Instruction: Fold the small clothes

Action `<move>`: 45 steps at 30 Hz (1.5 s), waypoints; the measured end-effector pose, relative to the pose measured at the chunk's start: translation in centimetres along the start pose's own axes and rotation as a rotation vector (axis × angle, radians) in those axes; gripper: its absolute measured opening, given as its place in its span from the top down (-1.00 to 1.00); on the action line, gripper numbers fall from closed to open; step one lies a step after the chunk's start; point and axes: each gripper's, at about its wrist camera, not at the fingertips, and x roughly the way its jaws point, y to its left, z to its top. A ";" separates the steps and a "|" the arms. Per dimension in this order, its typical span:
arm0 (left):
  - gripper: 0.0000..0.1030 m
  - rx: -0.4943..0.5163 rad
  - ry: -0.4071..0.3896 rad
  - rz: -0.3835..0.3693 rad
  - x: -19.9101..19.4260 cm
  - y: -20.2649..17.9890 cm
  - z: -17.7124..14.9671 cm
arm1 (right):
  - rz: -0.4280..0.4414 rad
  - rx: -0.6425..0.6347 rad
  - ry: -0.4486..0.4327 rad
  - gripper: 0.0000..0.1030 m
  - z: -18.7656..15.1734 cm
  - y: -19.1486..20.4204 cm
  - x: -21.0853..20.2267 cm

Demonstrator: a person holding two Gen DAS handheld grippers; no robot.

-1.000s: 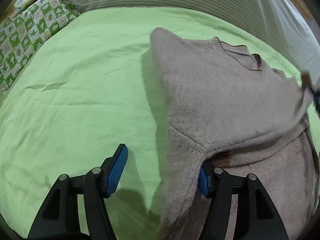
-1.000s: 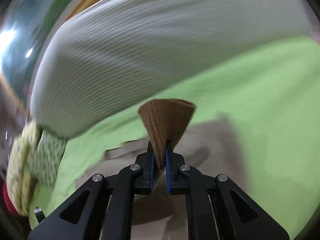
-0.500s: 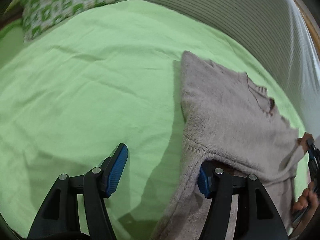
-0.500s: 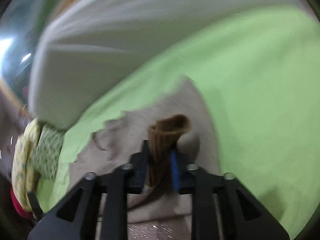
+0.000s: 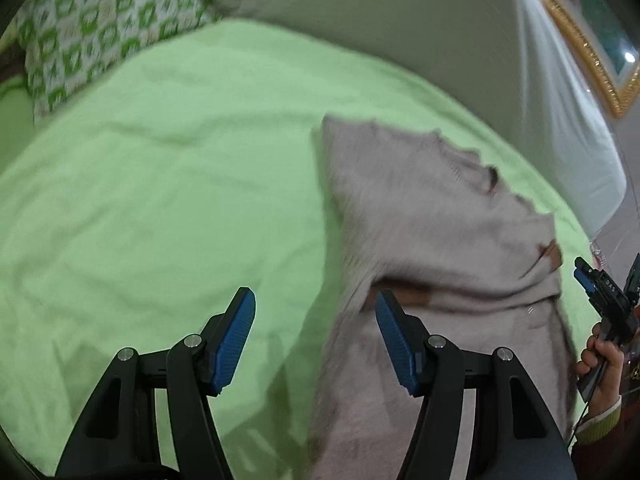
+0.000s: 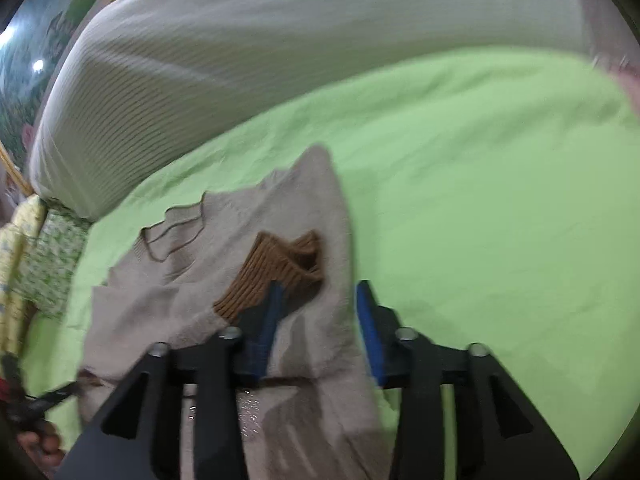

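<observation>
Right gripper point(image 6: 320, 300) fingers have just been opening, brown cuff point(image 6: 276, 270) dropped on sweater point(image 6: 168, 304); left gripper point(image 5: 314, 334) spread, empty. Pull back w/o snagging.

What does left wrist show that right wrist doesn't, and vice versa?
Left wrist only: the green-and-white patterned pillow, the gold picture frame, and the right gripper seen from outside, in a person's hand.

Right wrist only: the brown ribbed cuff lying folded onto the sweater, clear of the jaws, which have just been opening; also the outlined neckline.

Both: beige sweater on the green bedsheet, striped white bedding behind, and both grippers open, including the left gripper.
</observation>
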 end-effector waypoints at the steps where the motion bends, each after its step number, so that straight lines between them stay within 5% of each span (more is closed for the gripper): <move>1: -0.25 0.007 -0.019 -0.007 -0.2 -0.7 0.9 | 0.024 -0.013 -0.024 0.10 0.6 0.6 -0.7; 4: -0.27 0.035 -0.047 0.005 0.7 -2.8 3.1 | 0.134 -0.056 -0.026 -0.18 2.3 3.8 -0.4; 8: -0.27 0.047 -0.002 -0.046 4.6 -5.9 4.5 | 0.149 -0.235 0.049 -0.20 2.6 9.5 3.4; 11: -0.27 0.082 0.071 -0.018 7.5 -6.8 3.7 | 0.220 -0.292 0.167 -0.20 1.6 10.4 5.9; 15: -0.31 0.115 0.096 -0.022 7.0 -5.7 2.5 | 0.050 -0.313 0.345 -0.20 -1.0 8.1 5.6; 19: -0.33 0.116 0.103 0.013 6.1 -3.6 2.2 | 0.004 -0.235 0.454 -0.20 -2.4 3.1 1.4; 24: -0.34 0.069 0.089 -0.016 6.1 -4.0 3.4 | 0.098 -0.185 0.196 -0.20 1.7 2.9 -2.2; 26: -0.34 0.084 0.094 -0.009 6.7 -5.3 3.3 | 0.161 -0.189 0.183 -0.20 3.4 5.0 -0.7; 30: -0.35 0.096 0.097 -0.009 7.4 -6.2 3.7 | 0.245 -0.294 0.349 -0.20 4.2 9.9 6.0; 33: -0.38 0.128 0.112 0.034 8.4 -6.1 4.4 | 0.181 -0.432 0.533 -0.19 3.0 11.8 10.1; 35: -0.38 0.137 0.129 0.060 9.0 -5.4 4.5 | 0.113 -0.490 0.625 -0.18 1.8 11.4 10.6; 38: -0.38 0.136 0.134 0.041 9.1 -4.5 4.3 | 0.149 -0.529 0.763 -0.18 -1.0 9.4 8.2; 41: -0.38 0.146 0.110 0.048 8.7 -4.4 4.3 | 0.137 -0.517 0.772 -0.18 -2.0 7.2 5.4; 45: -0.39 0.116 0.078 0.101 8.8 -4.3 4.9 | 0.068 -0.403 0.490 -0.18 1.8 4.2 3.3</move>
